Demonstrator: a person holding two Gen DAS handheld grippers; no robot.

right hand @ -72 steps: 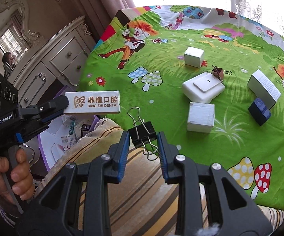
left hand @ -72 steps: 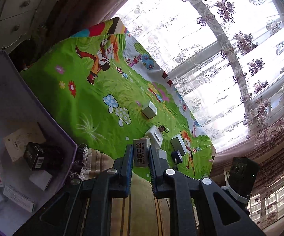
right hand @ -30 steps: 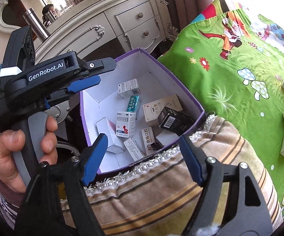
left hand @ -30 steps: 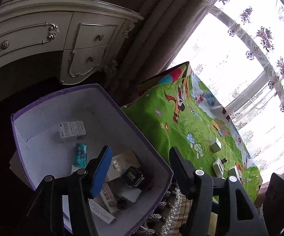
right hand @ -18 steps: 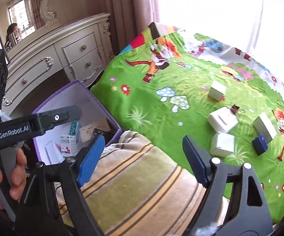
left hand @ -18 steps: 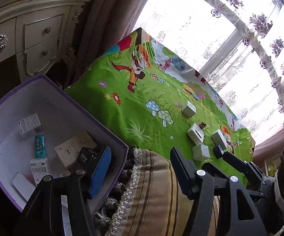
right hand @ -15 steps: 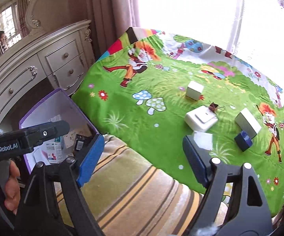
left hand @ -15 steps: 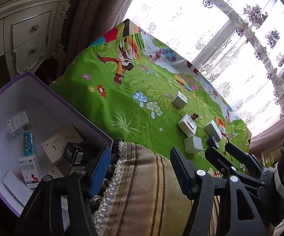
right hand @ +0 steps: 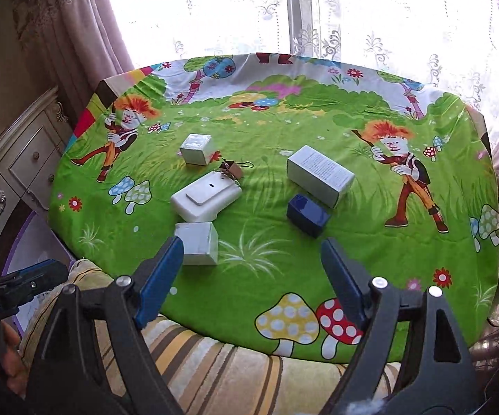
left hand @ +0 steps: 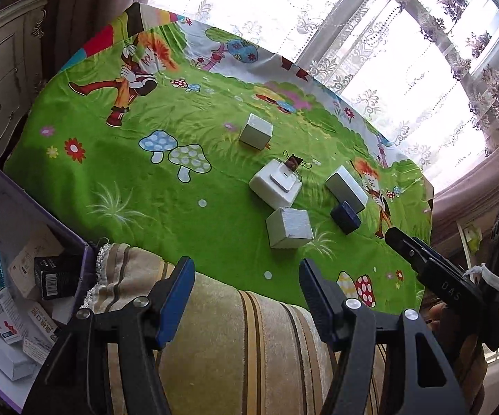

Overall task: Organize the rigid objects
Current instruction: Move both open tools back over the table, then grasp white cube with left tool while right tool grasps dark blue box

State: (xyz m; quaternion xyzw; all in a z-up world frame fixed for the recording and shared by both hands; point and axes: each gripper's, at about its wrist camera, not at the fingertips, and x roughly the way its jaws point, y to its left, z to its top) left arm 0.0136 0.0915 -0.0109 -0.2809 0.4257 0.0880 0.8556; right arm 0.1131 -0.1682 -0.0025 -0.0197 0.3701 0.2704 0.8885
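Note:
On the green cartoon cloth (left hand: 146,207) lie a small white box (left hand: 255,131) (right hand: 196,148), a flat white box (left hand: 275,186) (right hand: 206,197) with a brown binder clip (left hand: 292,163) (right hand: 232,169) against it, a white cube (left hand: 289,228) (right hand: 197,242), a long white box (left hand: 346,188) (right hand: 320,174) and a dark blue box (left hand: 345,217) (right hand: 307,215). My left gripper (left hand: 244,269) hangs open and empty over a striped cushion (left hand: 249,346), short of the cube. My right gripper (right hand: 251,245) is open wide and empty, with the cube by its left finger.
A purple box (left hand: 25,214) with several small cartons stands at the left beside the cushion. A cream dresser (right hand: 14,173) is further left. Lace curtains (right hand: 318,17) hang behind the table. The right gripper's fingers (left hand: 408,249) reach in over the cloth's right edge.
Both views swung from the purple box to the cloth. The white carton and black binder clip held earlier are gone from the jaws. The right jaws widened a little.

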